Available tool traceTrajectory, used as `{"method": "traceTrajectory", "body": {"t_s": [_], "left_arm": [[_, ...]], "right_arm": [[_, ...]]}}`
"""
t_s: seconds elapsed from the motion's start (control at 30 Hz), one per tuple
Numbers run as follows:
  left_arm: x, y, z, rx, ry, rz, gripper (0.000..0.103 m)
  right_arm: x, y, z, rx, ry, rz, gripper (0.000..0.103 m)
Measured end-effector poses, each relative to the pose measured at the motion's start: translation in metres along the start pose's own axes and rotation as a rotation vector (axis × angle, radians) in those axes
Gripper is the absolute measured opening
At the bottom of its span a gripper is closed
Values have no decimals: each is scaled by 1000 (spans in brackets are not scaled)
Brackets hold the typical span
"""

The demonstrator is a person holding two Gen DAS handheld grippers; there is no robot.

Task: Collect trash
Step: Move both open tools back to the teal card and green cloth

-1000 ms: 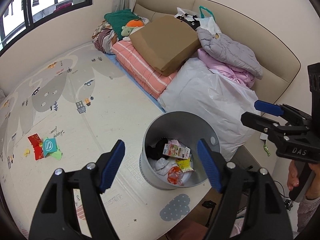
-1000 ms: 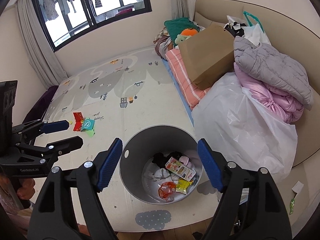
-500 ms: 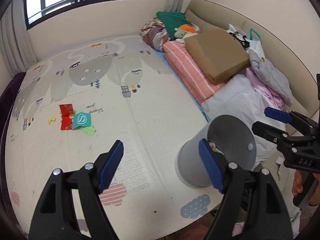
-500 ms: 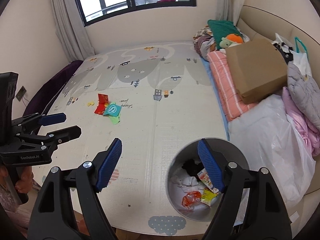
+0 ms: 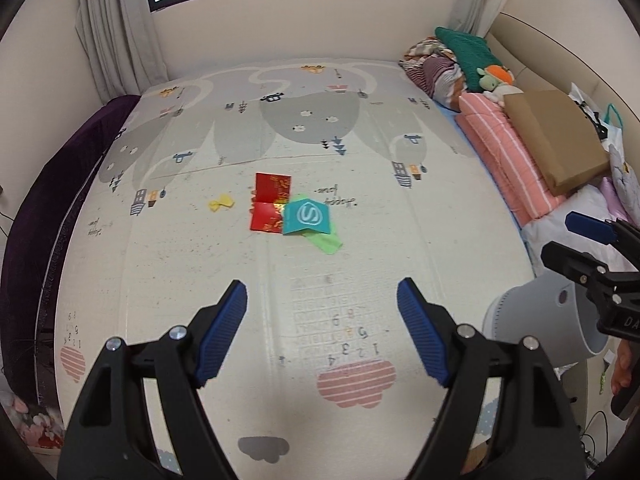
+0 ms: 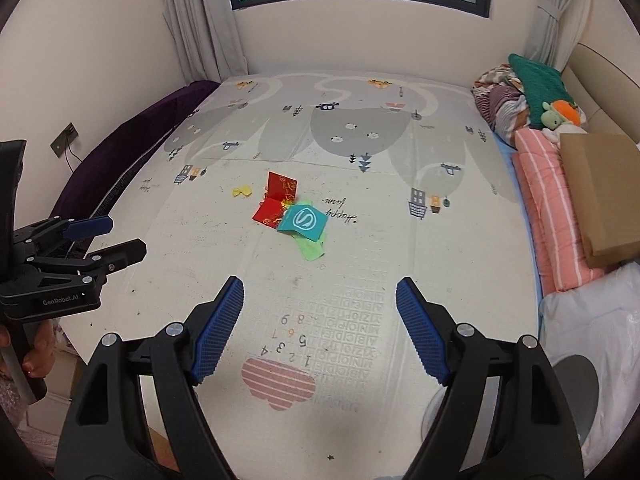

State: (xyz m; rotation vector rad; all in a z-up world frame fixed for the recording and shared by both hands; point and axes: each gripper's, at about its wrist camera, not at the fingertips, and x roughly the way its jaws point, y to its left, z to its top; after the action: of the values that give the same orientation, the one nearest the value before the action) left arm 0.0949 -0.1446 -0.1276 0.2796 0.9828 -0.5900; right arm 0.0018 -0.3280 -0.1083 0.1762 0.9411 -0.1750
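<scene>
Trash: red packets, teal wrapper, green scrap, yellow bit, is lying mid play mat, well ahead of both grippers. Left gripper and right gripper are hovering, fingers spread wide, holding nothing. Grey bin is standing at right mat edge.

On the mat: two red packets, one teal packet, one green scrap, one yellow scrap. One bin at four o'clock. Two grippers, both empty.
</scene>
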Motion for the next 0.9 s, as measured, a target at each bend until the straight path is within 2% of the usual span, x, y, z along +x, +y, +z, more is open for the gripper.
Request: {"method": "traceTrajectory", "body": {"t_s": [0.2,0.4,0.6,0.9], "left_arm": [[40,71,12,-36,29,27,77],[91,107,19,-89,54,25,77],[158,117,13,-121,82,36,77],[266,108,5,-112,122,15,77]], "right_arm": [[78,54,29,-46,28,-4,76],[150,78,43,-73,53,-8,76],[235,72,37,-73,106,-18,76],[368,37,17,-43,154,-75,76]]}}
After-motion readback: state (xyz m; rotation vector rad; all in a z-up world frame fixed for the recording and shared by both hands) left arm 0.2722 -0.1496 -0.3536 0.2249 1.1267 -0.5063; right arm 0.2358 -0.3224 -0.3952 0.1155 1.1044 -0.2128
